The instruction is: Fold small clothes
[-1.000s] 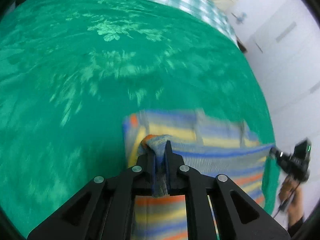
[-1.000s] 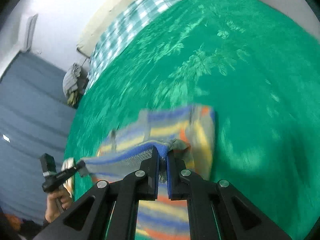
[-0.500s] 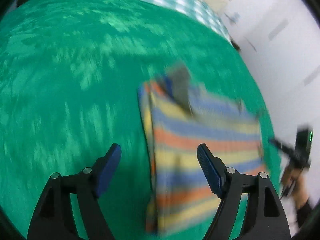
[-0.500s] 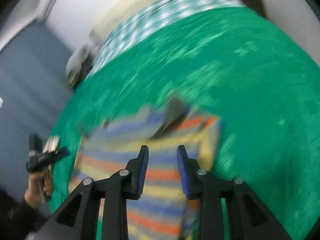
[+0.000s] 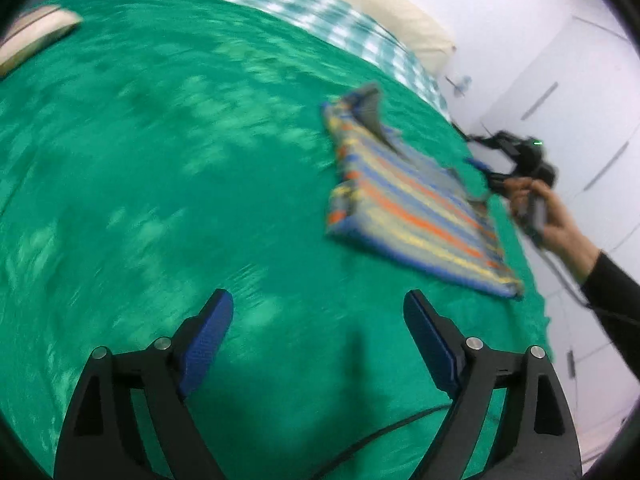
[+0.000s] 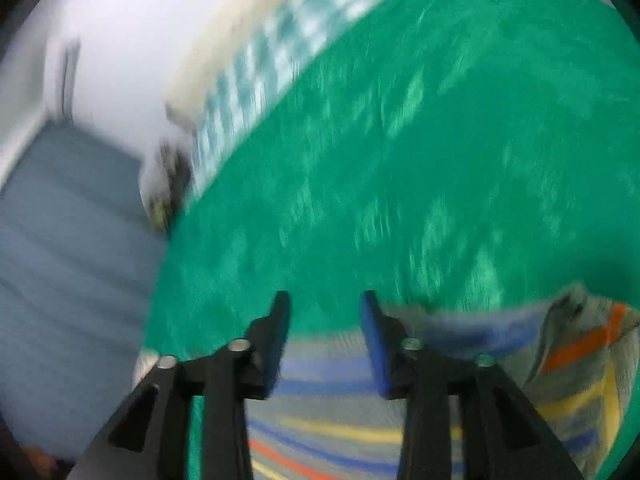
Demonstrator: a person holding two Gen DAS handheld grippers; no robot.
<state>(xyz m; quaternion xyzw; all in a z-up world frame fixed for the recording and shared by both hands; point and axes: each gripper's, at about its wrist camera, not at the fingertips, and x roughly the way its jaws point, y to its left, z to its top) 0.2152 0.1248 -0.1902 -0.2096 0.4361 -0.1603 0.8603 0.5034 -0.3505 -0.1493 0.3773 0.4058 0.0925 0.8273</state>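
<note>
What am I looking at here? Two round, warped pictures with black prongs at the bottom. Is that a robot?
No robot: a person holds a two-finger claw in each hand, with a wide-angle camera on each looking along its fingers. One picture is from the left claw, the other from the right claw. Both claws are open and hold nothing. On the green bedspread lies a striped garment, folded flat. In the left view you can also see the person's right hand gripping the other tool. The blur comes from motion.

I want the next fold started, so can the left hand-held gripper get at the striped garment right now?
Probably yes: the left hand-held gripper is open over bare green blanket, and nothing lies between it and the striped garment ahead to its right.
</note>
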